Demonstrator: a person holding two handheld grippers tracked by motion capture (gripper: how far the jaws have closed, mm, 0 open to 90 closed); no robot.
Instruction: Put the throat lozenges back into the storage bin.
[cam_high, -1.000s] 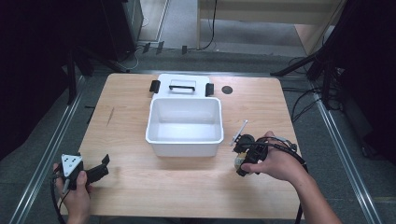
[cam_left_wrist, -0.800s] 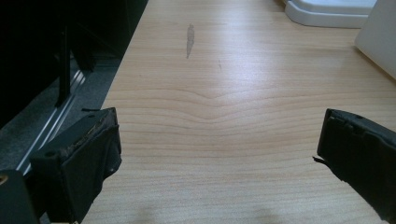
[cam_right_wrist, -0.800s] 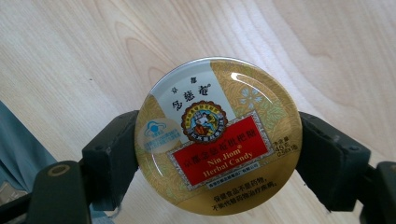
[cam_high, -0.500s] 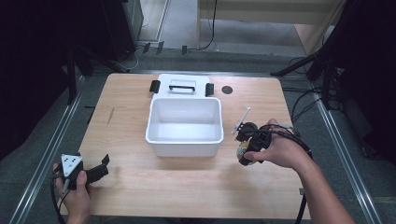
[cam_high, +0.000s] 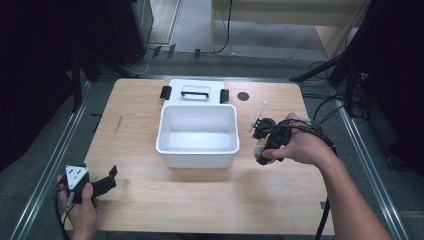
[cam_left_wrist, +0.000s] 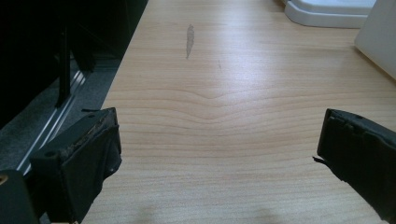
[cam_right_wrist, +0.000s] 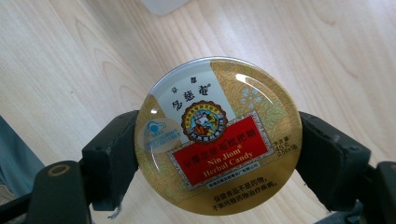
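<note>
Candy tin (cam_right_wrist: 218, 136) clamped between right gripper (cam_right_wrist: 218, 158) pads, lifted beside white bin (cam_high: 197, 135).

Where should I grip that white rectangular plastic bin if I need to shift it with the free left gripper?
Take the white rectangular plastic bin by its near-left rim, coming from above with the open left gripper. The walls are thin and upright with an outward lip, so one jaw can probably go inside and one outside. Its whole width looks too wide for the jaws.
</note>
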